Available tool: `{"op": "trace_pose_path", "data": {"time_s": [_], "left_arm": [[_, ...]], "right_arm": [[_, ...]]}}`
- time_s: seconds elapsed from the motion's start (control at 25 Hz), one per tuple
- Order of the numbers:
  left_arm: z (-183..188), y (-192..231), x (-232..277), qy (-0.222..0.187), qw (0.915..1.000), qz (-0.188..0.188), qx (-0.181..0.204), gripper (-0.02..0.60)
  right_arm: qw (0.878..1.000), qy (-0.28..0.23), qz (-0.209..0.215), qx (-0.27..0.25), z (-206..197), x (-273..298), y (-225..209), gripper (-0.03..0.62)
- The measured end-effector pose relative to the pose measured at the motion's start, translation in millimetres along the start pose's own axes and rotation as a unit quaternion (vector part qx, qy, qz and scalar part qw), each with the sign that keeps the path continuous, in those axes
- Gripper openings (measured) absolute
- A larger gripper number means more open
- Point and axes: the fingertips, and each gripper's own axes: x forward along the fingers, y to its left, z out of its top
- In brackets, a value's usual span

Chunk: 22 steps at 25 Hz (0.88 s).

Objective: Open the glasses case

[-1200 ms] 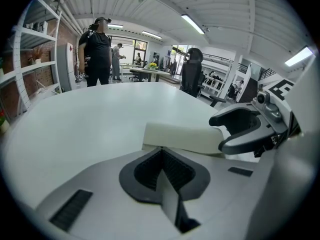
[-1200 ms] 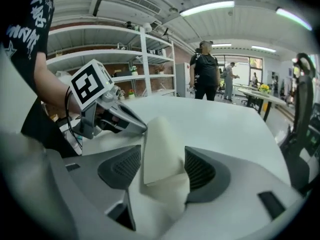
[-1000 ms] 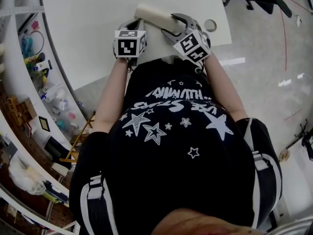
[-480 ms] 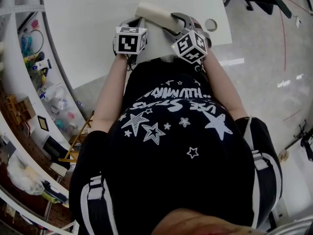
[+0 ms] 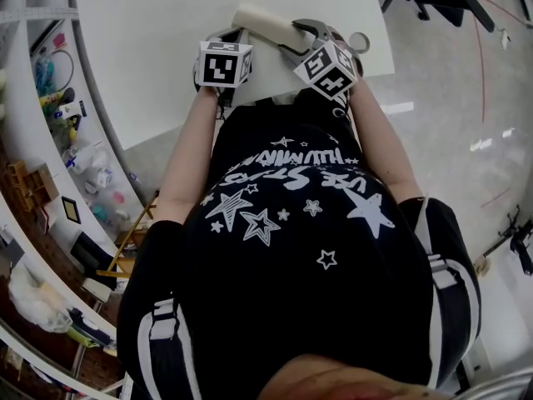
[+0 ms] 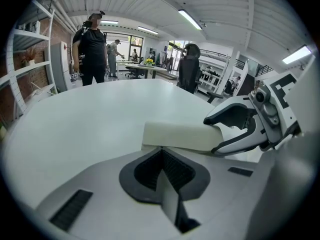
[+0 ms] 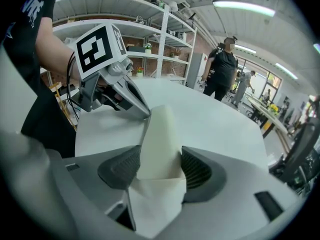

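Note:
A cream glasses case (image 5: 263,24) lies closed on the white table (image 5: 158,48), near its front edge. My right gripper (image 7: 160,170) is shut on one end of the case (image 7: 159,139), which stands between both ribbed pads. In the head view its marker cube is at the right gripper (image 5: 310,42). My left gripper (image 6: 161,156) has its jaws together, and the tips touch the near long edge of the case (image 6: 177,136). Whether a lip of the case is pinched there does not show. The left gripper (image 7: 142,111) meets the case's side in the right gripper view.
A small ring-shaped roll (image 5: 359,42) sits on the table right of the case. The table's front edge (image 5: 250,107) runs just under both grippers, against the person's body. Shelving (image 5: 50,98) lines the left side. People (image 6: 92,46) stand far behind the table.
Both marker cubes have shifted slightly toward the case, and the right gripper has turned a little. The case stays in place and closed.

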Motion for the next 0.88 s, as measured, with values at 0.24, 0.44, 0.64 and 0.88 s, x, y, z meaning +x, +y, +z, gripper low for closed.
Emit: {"op": "trace_pose_path", "data": {"time_s": [0.24,0.44,0.64,0.88], "left_arm": [[0.3,1.3,-0.4,-0.001,1.0,-0.002,0.001,0.012],[0.2,0.0,1.1,0.001,1.0,-0.003,-0.001,0.012],[0.8,-0.3,1.6,0.0,1.0,-0.004,-0.001,0.012],[0.4,1.5,-2.6,0.002,1.0,-0.008,0.001,0.012]], "right_arm": [[1.0,0.006,0.012,0.007,1.1,0.4,-0.7,0.267],[0.999,-0.004,0.029,0.036,0.9,0.0,-3.4,0.267],[0.998,-0.014,0.046,0.05,1.5,-1.4,-5.5,0.267],[0.996,-0.021,0.047,0.068,5.0,-7.6,-5.9,0.268]]}}
